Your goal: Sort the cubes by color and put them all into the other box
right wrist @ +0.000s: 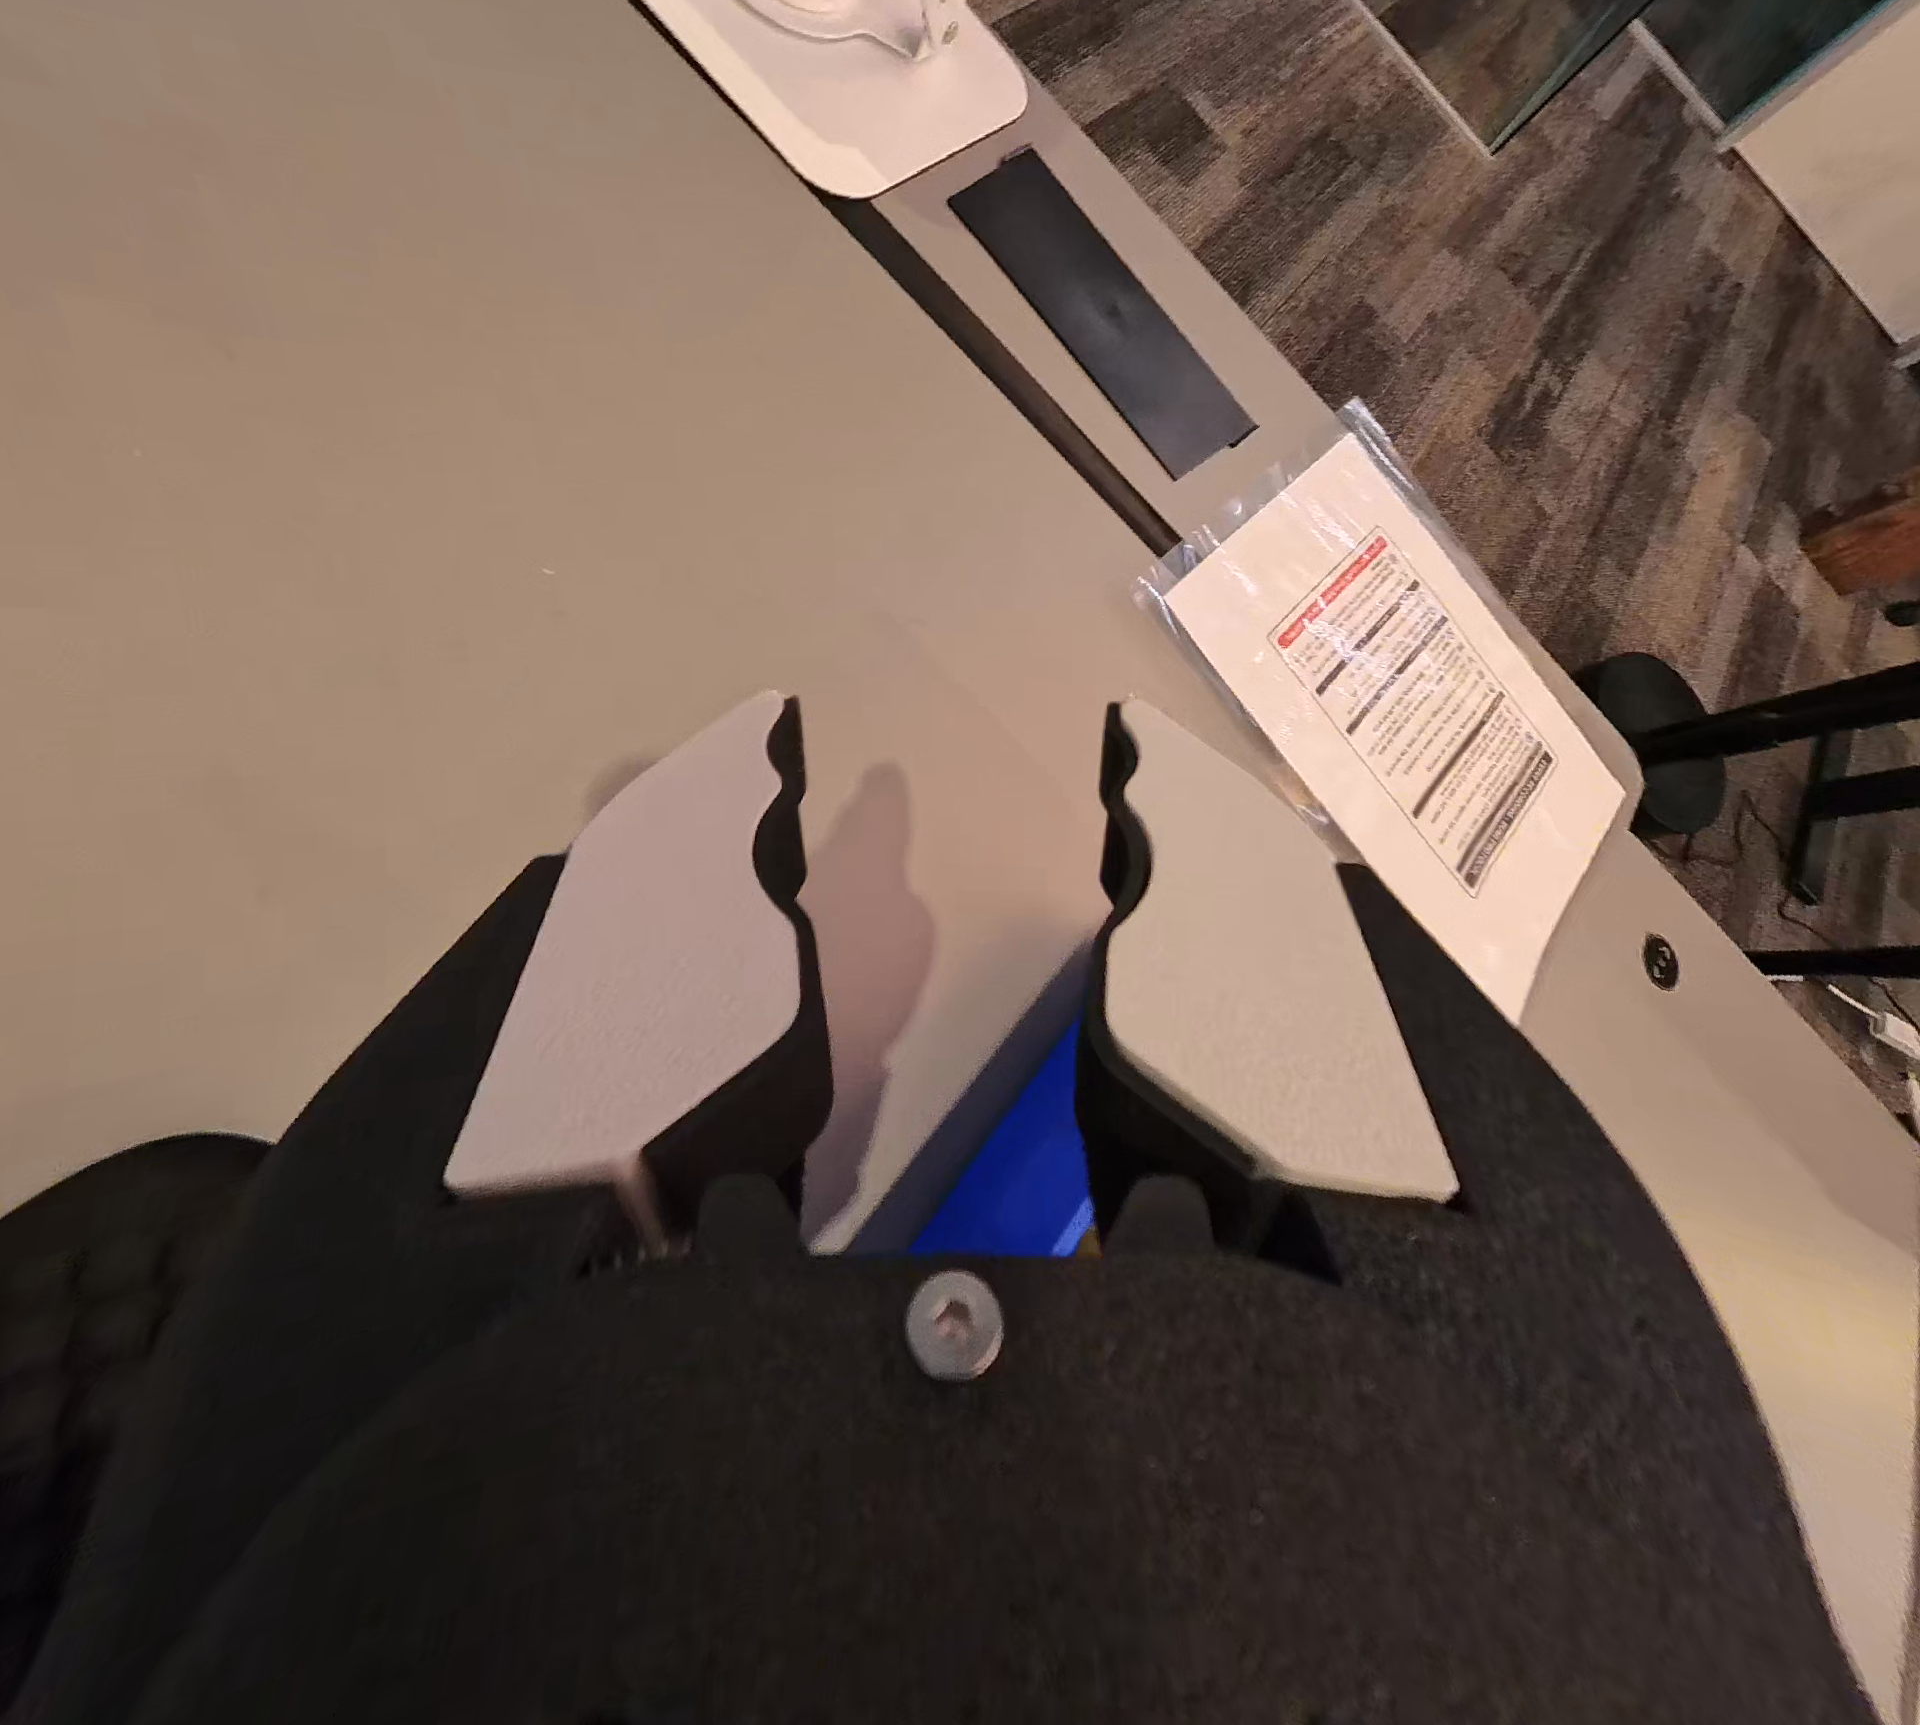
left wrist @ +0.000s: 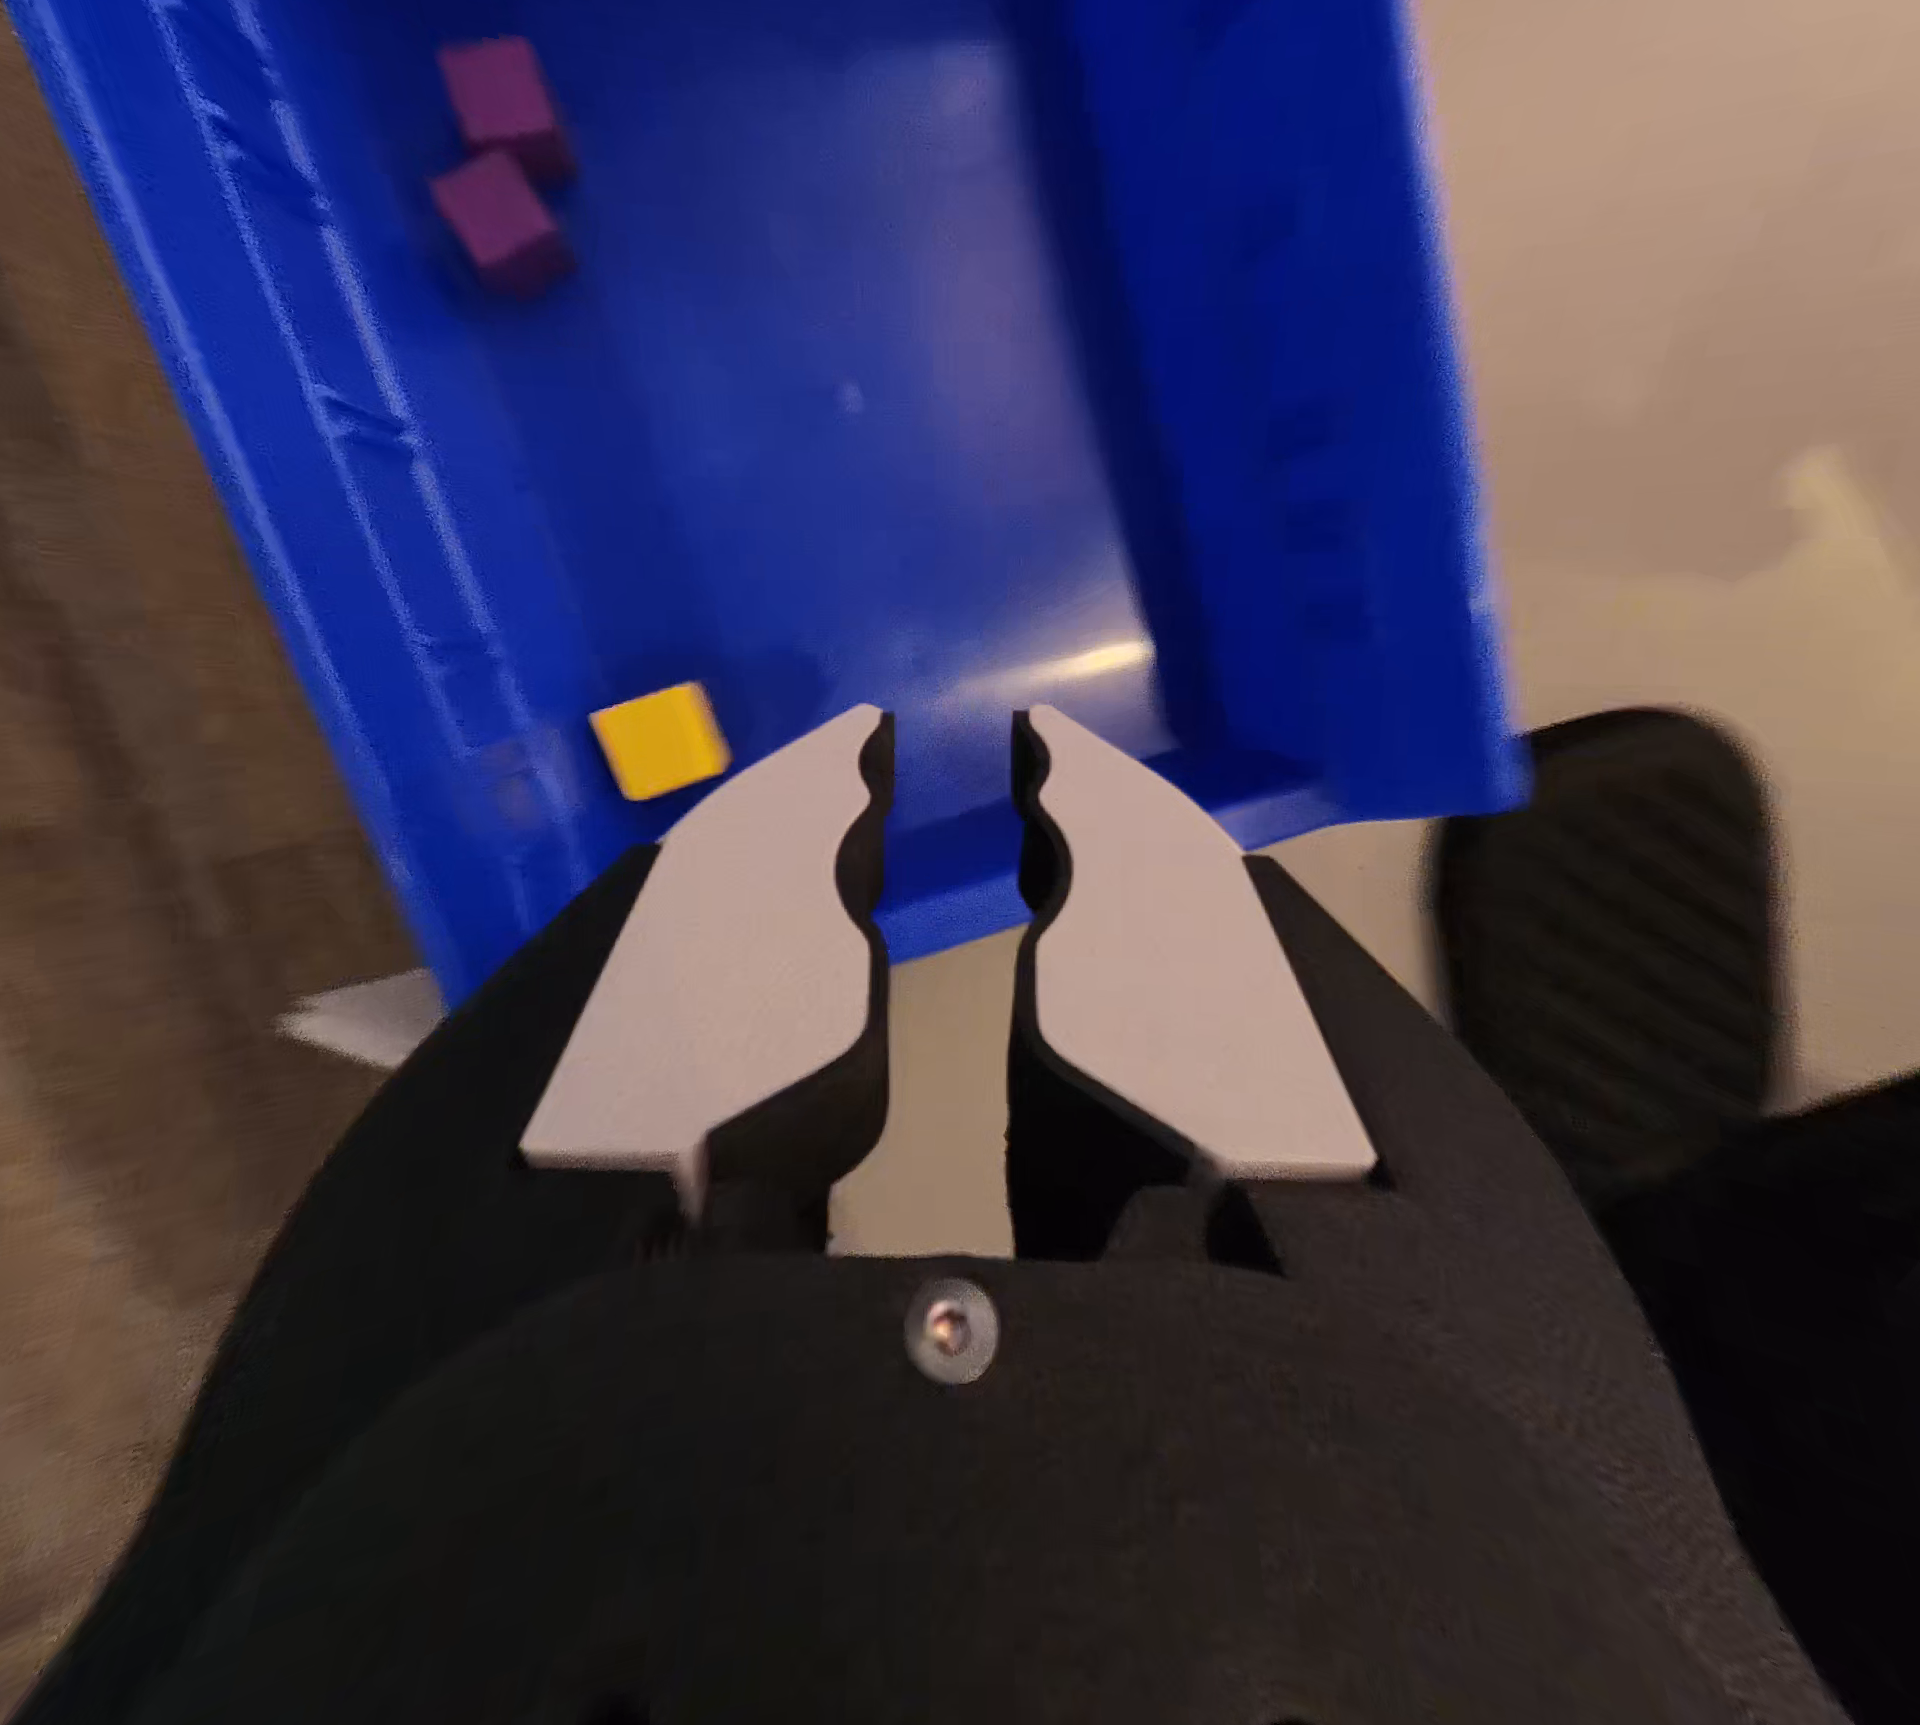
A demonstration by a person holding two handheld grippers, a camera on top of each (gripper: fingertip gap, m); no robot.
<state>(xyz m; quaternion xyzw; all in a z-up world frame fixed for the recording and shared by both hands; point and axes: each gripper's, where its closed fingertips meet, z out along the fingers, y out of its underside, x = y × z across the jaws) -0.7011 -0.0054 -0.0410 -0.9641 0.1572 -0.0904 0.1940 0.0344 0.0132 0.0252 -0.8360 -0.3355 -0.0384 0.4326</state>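
Beige surface [right wrist: 364, 325] fills the right view; only the left shows blue box [left wrist: 1247, 325], yellow cube [left wrist: 660, 738], purple cubes [left wrist: 499, 163]. Left tongs [left wrist: 953, 719] and right tongs [right wrist: 951, 714] both gape, empty.

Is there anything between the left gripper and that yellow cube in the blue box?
Nothing visible. The left gripper is open and empty above the near end of the blue box, and the yellow cube lies uncovered just beside its left finger, close to the box's left wall. The two purple cubes lie farther back.
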